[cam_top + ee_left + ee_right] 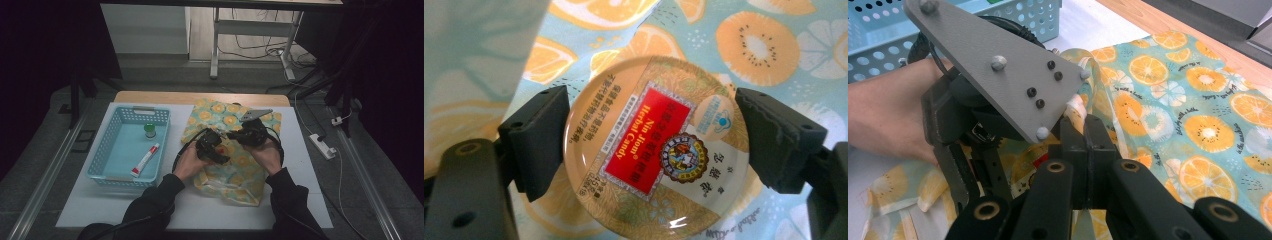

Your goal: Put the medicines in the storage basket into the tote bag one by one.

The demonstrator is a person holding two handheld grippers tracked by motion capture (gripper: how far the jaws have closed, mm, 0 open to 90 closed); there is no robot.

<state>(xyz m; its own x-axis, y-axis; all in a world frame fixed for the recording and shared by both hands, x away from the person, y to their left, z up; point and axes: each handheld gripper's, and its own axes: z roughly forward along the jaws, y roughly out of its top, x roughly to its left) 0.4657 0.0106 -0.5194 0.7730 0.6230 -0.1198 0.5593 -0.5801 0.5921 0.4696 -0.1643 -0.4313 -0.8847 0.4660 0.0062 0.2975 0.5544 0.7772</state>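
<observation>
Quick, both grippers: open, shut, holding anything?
Left gripper: shut on the round candy tin.
Right gripper: shut, pinching the fruit-print bag.

Cloth bag [235, 150]: pale turquoise ground, printed all over with orange citrus slices, white blossoms and short lines of dark script. Round candy tin [656, 147]: cream-yellow lid patterned with faint gold leaves, bearing a slanted red panel with gold lettering, a small multicoloured round emblem and a pale blue-and-white seal. Basket [107, 145]: light blue with perforated walls, holding a white tube [145, 160] with a red cap and a small green-capped jar [150, 130]; both grippers black, one carrying a grey three-cornered plate [998, 65].
</observation>
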